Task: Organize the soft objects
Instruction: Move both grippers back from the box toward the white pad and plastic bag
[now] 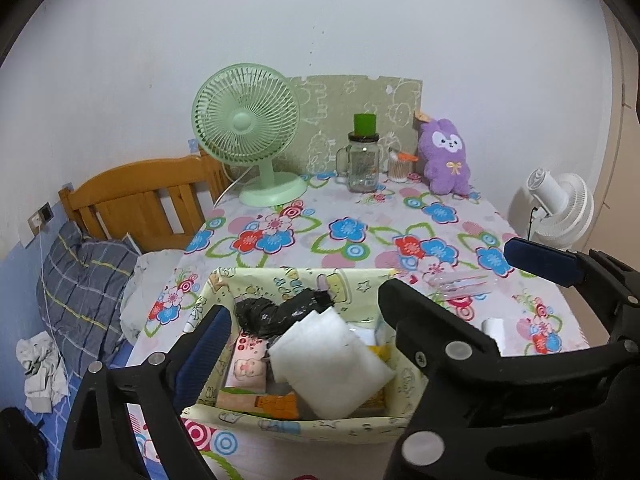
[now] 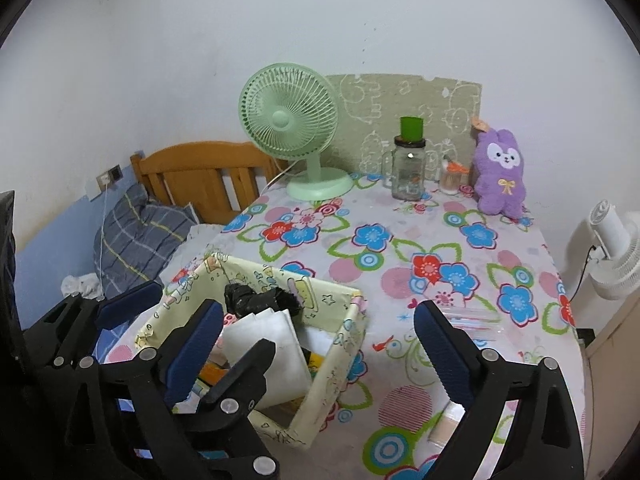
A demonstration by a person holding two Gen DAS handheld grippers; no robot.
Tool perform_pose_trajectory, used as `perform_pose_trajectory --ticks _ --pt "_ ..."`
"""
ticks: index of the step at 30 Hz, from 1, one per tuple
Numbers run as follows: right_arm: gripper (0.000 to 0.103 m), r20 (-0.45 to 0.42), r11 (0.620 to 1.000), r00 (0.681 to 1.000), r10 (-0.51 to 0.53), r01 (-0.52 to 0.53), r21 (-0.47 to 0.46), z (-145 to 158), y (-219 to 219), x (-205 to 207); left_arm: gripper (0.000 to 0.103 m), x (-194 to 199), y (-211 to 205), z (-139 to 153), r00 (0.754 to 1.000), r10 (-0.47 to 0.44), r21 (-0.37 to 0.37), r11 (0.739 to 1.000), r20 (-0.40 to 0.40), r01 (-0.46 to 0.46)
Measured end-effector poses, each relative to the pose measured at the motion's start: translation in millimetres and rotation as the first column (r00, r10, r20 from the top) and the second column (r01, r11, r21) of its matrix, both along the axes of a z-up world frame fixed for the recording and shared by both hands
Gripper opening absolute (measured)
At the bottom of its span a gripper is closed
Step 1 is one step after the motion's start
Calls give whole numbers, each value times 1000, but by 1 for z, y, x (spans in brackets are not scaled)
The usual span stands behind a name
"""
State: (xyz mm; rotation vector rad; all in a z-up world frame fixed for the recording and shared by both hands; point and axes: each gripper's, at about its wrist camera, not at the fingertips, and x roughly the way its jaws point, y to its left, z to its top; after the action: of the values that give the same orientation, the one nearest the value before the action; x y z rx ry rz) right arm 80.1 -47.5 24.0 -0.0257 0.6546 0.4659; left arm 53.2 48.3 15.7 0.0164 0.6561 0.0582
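Both grippers are hanging above the near end of the flowered table (image 2: 400, 364), and both are standing wide apart with nothing between their pads: the left gripper (image 1: 304, 312) is hovering right over the pale yellow cloth box (image 1: 296, 424), while the right gripper (image 2: 320, 344) is straddling that box's right-hand wall and the bare cloth beside it. Inside the box, just below and ahead of the left gripper's fingers, a white foam sheet (image 1: 332, 364) is lying tilted on top of a crumpled black bag (image 1: 276, 312) and some flat packets — the foam looks very light and springy, likely to bend rather than slip, so pinching it near one free corner should be enough. Far ahead of both tools, against the wall, the purple plush rabbit (image 2: 500, 176) is sitting upright, just beside a small cotton-swab jar (image 2: 452, 180) and near a glass mug-jar (image 2: 408, 172) — it appears to be the soft thing left outside the box. It is probably light and squashy, giving under the pads, so closing across the round belly or the head seems safer than grabbing a thin ear, and the approach should be coming from the rabbit's free right side to avoid knocking the glass.
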Motion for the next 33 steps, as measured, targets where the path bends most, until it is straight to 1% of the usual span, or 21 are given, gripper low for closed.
perform_pose_trajectory --ticks 5,12,21,26,33 --pt "103 39 999 999 -33 33 5 9 -15 -9 97 -5 -12 8 1000 -12 -10 1000 18 12" --pt "103 60 997 996 -71 70 13 17 -37 -16 99 -9 -32 15 999 -35 -12 999 35 35" --pt "103 72 993 990 -119 118 17 23 -66 -23 99 -11 -58 21 996 -75 -16 997 52 76" --pt "103 77 988 985 -155 155 11 24 -81 -27 101 -12 -73 23 993 -104 -21 994 57 105" --pt "103 72 982 980 -187 186 16 19 -100 -29 103 -11 -92 20 990 -129 -19 991 54 131"
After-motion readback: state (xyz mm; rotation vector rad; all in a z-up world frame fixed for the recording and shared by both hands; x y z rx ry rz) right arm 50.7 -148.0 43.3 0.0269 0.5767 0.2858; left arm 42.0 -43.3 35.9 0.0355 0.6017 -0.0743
